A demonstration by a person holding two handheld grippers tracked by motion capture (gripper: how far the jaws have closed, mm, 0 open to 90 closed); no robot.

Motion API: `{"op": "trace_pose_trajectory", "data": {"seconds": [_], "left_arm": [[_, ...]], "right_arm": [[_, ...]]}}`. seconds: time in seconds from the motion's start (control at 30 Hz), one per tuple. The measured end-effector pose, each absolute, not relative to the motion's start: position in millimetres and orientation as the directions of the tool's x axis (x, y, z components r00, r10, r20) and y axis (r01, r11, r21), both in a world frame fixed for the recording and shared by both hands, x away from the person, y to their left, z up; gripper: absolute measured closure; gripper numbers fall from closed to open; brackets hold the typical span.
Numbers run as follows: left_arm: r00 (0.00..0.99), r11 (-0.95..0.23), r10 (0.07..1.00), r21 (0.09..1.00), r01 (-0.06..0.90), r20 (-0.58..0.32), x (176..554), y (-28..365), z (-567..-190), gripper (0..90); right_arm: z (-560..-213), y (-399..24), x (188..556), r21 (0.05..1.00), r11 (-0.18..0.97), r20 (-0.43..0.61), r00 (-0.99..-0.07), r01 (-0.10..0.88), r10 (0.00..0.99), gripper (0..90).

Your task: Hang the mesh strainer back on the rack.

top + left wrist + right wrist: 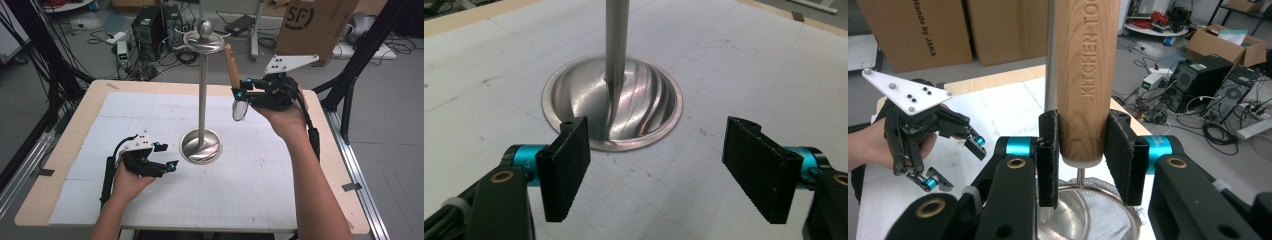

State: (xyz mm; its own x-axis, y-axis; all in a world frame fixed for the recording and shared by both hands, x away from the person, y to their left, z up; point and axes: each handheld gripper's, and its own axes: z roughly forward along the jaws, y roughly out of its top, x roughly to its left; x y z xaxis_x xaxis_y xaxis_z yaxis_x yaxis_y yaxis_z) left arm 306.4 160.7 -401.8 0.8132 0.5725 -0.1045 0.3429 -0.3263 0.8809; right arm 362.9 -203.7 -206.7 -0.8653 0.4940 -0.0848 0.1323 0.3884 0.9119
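A steel stand (202,90) with a round dished base (201,146) and a ring-shaped top (203,41) rises from the middle of the white mat. My right gripper (242,91) is shut on a strainer's wooden handle (231,65), held upright to the right of the pole, with the mesh bowl (239,111) hanging below. In the right gripper view the jaws clamp the handle's (1087,75) lower end, the mesh (1088,215) is beneath, and the pole (1050,55) stands just behind. My left gripper (166,155) is open and empty, low beside the base (634,100).
A white mat (125,115) covers the wooden table (65,145). On the floor beyond are computer towers (150,25), cables and a cardboard box (315,22). Black frame legs (365,55) stand at the right.
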Motion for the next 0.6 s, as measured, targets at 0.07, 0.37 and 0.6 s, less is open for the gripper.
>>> {"op": "trace_pose_trajectory", "data": {"seconds": [0.07,0.37,0.6], "left_arm": [[0.813,-0.327,0.573,0.882,0.34,-0.101,306.2,161.2,-401.2,27.9],[0.814,-0.328,0.572,0.881,0.341,-0.102,306.4,160.5,-401.7,27.9],[0.816,-0.319,0.567,0.884,0.341,-0.11,306.0,160.0,-401.6,27.9]], "right_arm": [[-207.4,-201.9,363.9,0.911,0.395,-0.099,-0.869,0.117,0.485,68.2],[-206.6,-201.7,360.8,0.917,0.383,-0.102,-0.867,0.108,0.488,58.3],[-211.6,-205.3,356.2,0.917,0.382,-0.094,-0.868,0.115,0.487,55.2]]}}
